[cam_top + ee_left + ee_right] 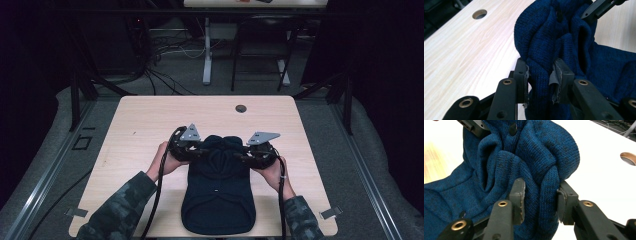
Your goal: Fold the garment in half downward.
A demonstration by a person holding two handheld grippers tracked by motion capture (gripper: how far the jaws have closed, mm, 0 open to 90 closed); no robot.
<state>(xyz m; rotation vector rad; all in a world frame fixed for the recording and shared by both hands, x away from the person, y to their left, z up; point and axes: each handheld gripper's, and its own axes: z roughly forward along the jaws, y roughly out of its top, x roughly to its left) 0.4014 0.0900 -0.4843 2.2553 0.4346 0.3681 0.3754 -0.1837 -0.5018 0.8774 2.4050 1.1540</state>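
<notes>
Between the jaws of the left gripper (540, 80) sits a thick bunched fold of a dark blue knitted garment (574, 50), pinched from both sides so the fabric bulges above the pads. Beyond those jaws, at the top right of the left gripper view, a black jaw of the right gripper (599, 7) reaches into the same bundle of knit, close to a small dark button (559, 15). To the left of the left gripper lies bare pale wooden table (461, 50), with a round cable hole (479, 14) farther off.

The right gripper (540, 200) likewise grips a fat fold of the garment (536, 152), its jaws closed on the knit; the cable hole (628, 158) shows off to its right.

From the high view, the left gripper (192, 149) and right gripper (252, 152) face each other across the gathered far end of the garment (218, 200), whose flat body spreads toward the near table edge between two camouflage sleeves (120, 212).
</notes>
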